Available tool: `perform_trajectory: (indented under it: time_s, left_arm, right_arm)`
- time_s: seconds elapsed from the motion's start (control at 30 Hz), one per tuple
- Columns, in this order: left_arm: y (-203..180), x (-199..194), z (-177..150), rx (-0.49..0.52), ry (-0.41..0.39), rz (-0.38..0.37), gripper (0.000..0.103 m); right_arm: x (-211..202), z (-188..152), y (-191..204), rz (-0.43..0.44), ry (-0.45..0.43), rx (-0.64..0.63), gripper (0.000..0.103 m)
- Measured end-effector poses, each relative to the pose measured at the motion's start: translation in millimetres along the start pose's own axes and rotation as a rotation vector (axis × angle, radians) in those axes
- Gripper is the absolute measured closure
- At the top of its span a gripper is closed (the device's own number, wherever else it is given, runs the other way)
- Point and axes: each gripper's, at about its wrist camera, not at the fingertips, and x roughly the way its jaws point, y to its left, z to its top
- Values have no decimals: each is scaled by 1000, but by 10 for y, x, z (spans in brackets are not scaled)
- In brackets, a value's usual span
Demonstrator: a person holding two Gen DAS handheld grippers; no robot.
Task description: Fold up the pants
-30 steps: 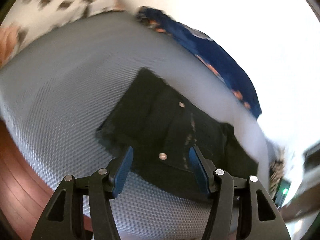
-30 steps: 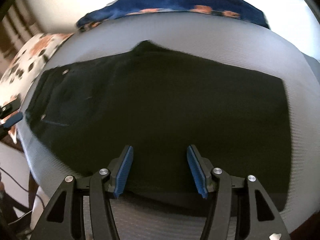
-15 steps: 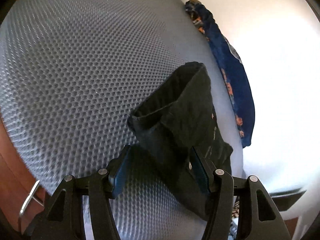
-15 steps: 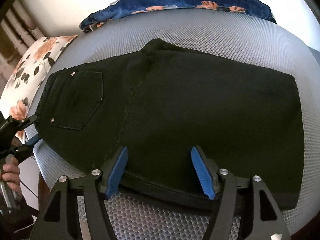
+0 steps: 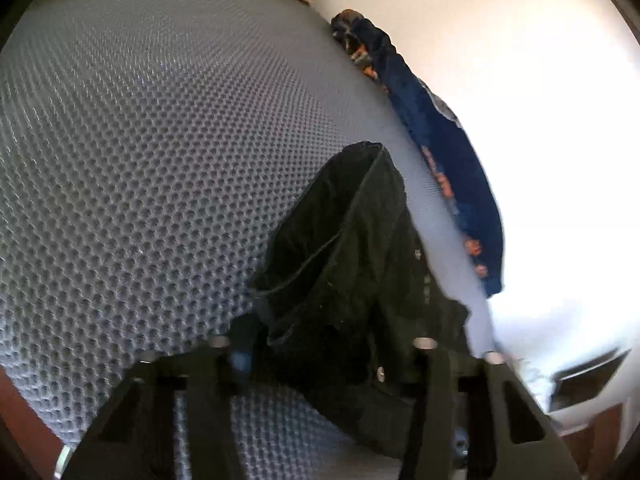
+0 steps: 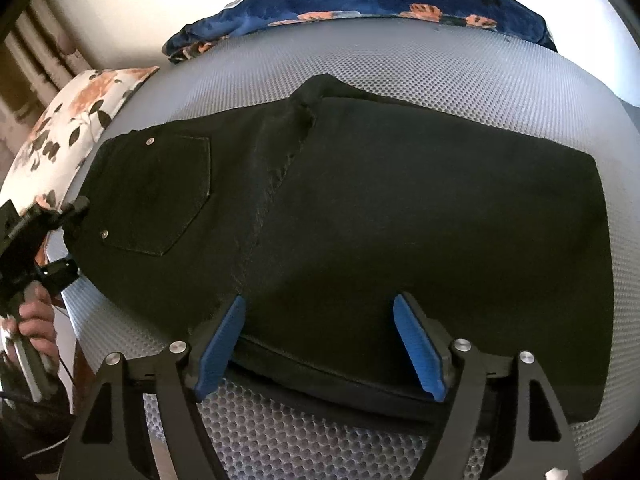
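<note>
Black pants (image 6: 360, 220) lie flat across the grey mattress (image 6: 480, 76), folded once lengthwise. The left gripper (image 5: 320, 354) is closing on the waistband; the right gripper (image 6: 320, 344) is opening, empty, at the near edge. More folds remain.

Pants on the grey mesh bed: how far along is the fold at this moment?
Done: the black pants lie flat on the mesh bed, seemingly doubled leg on leg. In hand: the left tongs are closing around the waistband corner; the right tongs are opening over the near edge, pads clear of the cloth. Left: no crosswise fold shows yet.
</note>
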Motion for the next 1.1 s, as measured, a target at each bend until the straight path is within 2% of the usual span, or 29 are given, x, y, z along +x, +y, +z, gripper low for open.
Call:
perform_trajectory:
  time_s: [0.07, 0.17, 0.23, 0.4, 0.57, 0.67, 0.77, 0.9, 1.0, 1.1]
  left_arm:
    - [-10, 7, 24, -13, 10, 0, 76]
    - [-266, 23, 125, 47, 0, 19, 79]
    - [-576, -70, 130, 135, -22, 8, 80]
    - [-1487, -206, 26, 379, -36, -108, 80]
    - [-2297, -162, -342, 604, 9, -178, 80]
    - [-2694, 52, -649, 700, 86, -225, 80]
    - [-2970, 291, -1026, 791, 155, -241, 80]
    - [-3173, 733, -1425, 847, 255, -216, 80]
    - [-3237, 1111, -1760, 908, 319, -140, 80]
    - [-3271, 1354, -2010, 977, 346, -69, 79]
  right_arm:
    - [-6, 3, -4, 9, 0, 6, 27]
    - [-42, 36, -57, 46, 9, 46, 27]
    - [-131, 68, -152, 69, -5, 95, 27]
    - [-482, 158, -419, 65, -98, 179, 27]
    - [-866, 210, -784, 49, -179, 258, 27]
    - [-1068, 129, -1074, 39, -230, 323, 27]
    - [-1193, 38, -1329, 22, -269, 377, 27]
    - [-1288, -108, -1634, 6, -295, 451, 27]
    - [-1316, -216, -1778, -5, -298, 480, 27]
    - [-1280, -286, -1858, -11, -281, 485, 27]
